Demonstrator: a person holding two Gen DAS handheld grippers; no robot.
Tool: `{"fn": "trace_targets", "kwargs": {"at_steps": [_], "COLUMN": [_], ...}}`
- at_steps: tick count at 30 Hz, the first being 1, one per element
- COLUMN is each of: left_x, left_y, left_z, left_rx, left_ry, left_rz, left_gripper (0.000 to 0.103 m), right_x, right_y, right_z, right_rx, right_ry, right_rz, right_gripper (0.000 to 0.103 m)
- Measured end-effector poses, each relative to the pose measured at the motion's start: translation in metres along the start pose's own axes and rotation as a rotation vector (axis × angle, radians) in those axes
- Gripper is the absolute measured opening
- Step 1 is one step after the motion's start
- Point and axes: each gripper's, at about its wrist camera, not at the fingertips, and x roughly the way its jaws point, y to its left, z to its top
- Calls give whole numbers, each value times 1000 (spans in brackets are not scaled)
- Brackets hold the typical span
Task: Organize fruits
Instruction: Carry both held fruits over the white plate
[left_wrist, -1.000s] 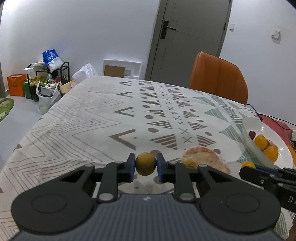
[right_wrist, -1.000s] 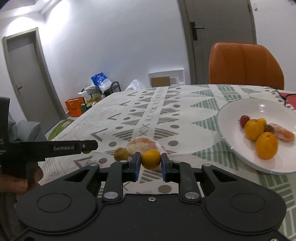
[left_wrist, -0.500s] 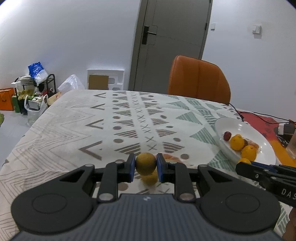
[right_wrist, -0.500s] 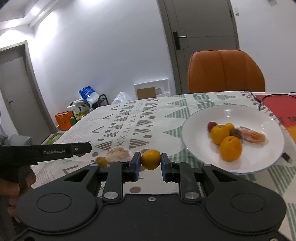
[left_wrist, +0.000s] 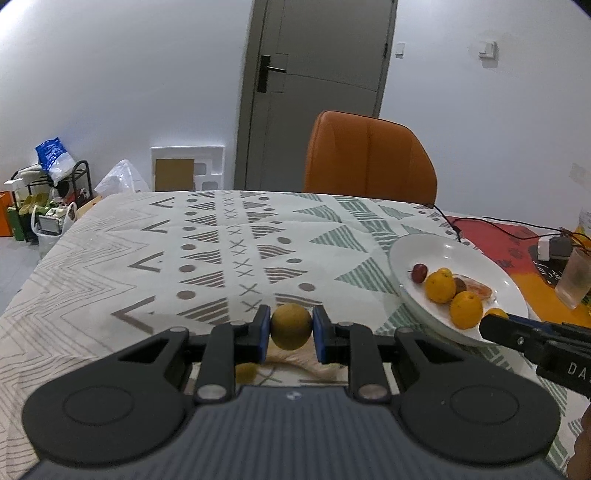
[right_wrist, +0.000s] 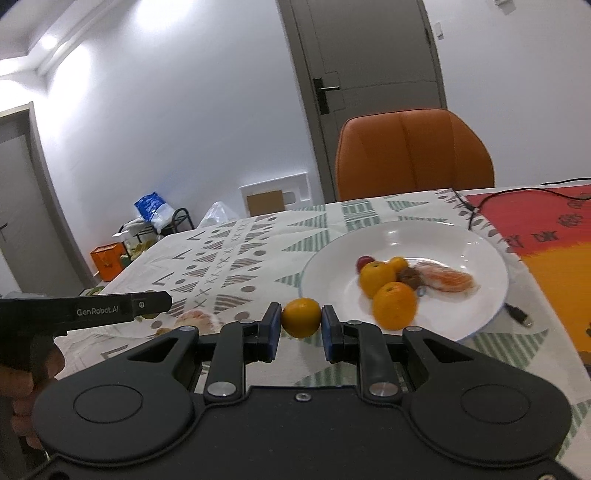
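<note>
- Left gripper (left_wrist: 291, 332) clamps one brownish-yellow round fruit (left_wrist: 291, 331) above the patterned tablecloth (left_wrist: 155, 258).
- Right gripper (right_wrist: 301, 324) clamps one small orange (right_wrist: 301, 317) just before the plate's near rim.
- White plate (right_wrist: 480, 306) holds three oranges, one red cherry-like fruit, one brown fruit and one peeled segment.

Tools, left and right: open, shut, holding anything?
Left tool: shut on a brownish-yellow round fruit.
Right tool: shut on a small orange.

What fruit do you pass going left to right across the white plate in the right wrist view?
On the white plate: red cherry-like fruit → large orange → front orange → brown fruit → peeled citrus segment. The small orange behind the large one overlaps, so it is skipped.
</note>
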Motion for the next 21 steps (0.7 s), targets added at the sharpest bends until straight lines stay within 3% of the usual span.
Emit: {"fn": "trace_targets", "kwargs": {"at_steps": [21], "left_x": [21], "left_y": [-55], "left_z": [15], "left_rx": [59], "left_ry": [-15], "left_rz": [-63], "left_gripper": [22], "right_x": [-6], "right_y": [-55], "right_z": [1], "right_rx": [76], "right_ry": [-21], "right_rz": [-75], "right_gripper": [21]}}
